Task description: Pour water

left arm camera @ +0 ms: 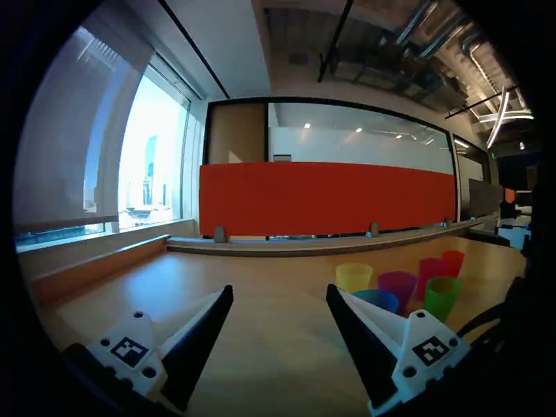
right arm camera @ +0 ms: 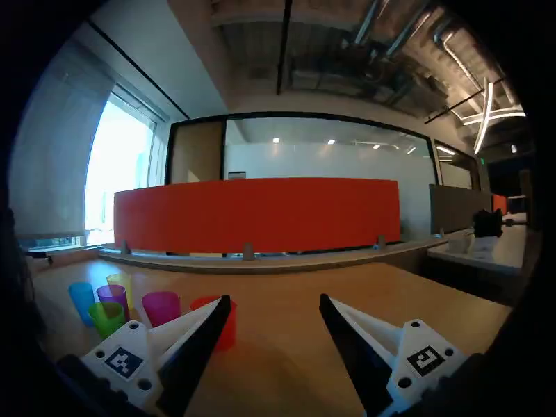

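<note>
Left gripper (left arm camera: 279,288) agape; cups (left arm camera: 397,283) beside, red divider (left arm camera: 326,198) beyond.

Blue cup (left arm camera: 381,299) half hidden behind finger (left arm camera: 354,326) of left gripper (left arm camera: 279,288). Red cup (right arm camera: 229,326) mostly behind finger (right arm camera: 198,340) of right gripper (right arm camera: 274,297). Yellow cup (right arm camera: 121,279) partly behind purple cup (right arm camera: 111,293). Dark object (right arm camera: 486,224) on far desk (right arm camera: 511,254) too small to identify.
</note>
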Tool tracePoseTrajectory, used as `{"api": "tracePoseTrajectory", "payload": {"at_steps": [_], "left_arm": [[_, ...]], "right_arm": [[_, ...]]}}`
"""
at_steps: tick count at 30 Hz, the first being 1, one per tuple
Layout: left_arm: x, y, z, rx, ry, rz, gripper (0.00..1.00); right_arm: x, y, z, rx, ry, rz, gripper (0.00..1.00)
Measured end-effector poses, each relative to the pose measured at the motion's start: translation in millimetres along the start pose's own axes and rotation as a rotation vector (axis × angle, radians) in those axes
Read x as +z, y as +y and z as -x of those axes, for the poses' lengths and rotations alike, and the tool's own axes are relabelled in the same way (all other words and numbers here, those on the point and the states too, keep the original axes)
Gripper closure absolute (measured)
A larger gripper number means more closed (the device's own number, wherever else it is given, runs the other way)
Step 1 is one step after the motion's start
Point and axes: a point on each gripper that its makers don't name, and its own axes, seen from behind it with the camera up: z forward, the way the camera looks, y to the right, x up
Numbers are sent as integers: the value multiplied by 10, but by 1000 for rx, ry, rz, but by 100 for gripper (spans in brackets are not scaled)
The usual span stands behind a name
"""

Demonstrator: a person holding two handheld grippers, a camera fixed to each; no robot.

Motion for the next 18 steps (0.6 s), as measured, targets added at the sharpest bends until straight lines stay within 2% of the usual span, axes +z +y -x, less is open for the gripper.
{"api": "tracePoseTrajectory", "payload": {"at_steps": [18], "left_arm": [[-3, -3, 2, 0, 0, 0, 0]], "right_arm": [[-1, 17, 78, -27, -29, -3, 1]]}}
